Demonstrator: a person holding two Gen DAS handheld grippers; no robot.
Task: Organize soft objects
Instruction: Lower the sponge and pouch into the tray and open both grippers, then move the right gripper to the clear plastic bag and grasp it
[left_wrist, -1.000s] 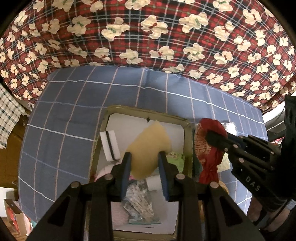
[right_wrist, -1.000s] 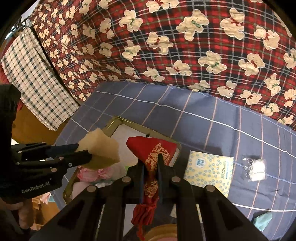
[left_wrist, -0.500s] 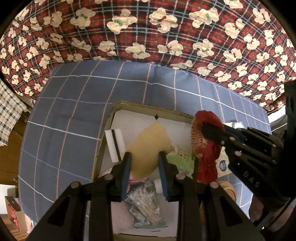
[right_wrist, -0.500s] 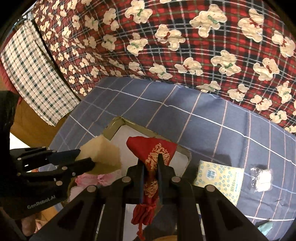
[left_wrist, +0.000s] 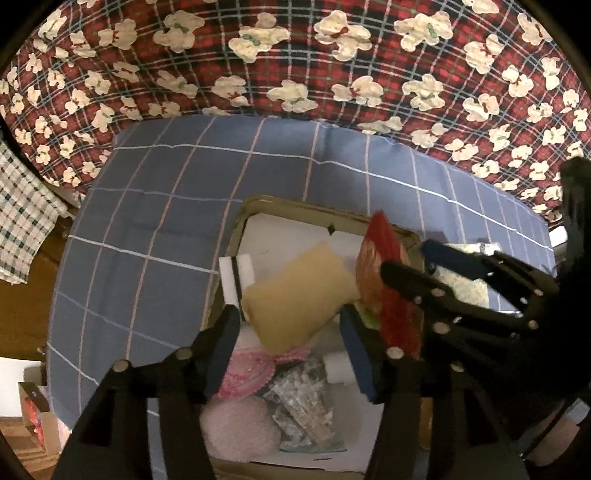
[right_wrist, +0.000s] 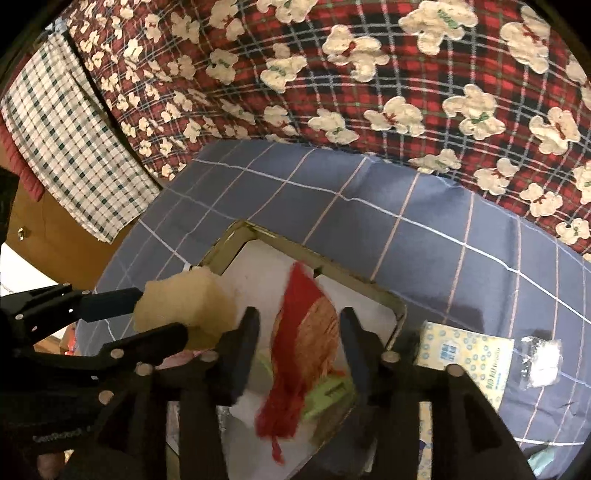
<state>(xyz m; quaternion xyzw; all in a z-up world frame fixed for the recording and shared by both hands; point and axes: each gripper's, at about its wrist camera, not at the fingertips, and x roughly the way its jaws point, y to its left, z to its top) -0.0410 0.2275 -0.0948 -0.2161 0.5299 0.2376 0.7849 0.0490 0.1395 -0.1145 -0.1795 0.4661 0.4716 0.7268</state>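
Both grippers are matte black, angular frames studded with round silver screws. The left gripper (left_wrist: 288, 332) carries dark blue pads (left_wrist: 356, 354) on its fingers' inner faces, and the right gripper (right_wrist: 299, 334) matches. Faint pale lettering marks the left gripper's body.

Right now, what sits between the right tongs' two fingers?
The red pouch, loose above the box as the right tongs are opening; clearest in the right wrist view.

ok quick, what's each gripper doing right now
left gripper: jaws opening, yellow sponge loose between them
right gripper: jaws opening, red pouch loose between them
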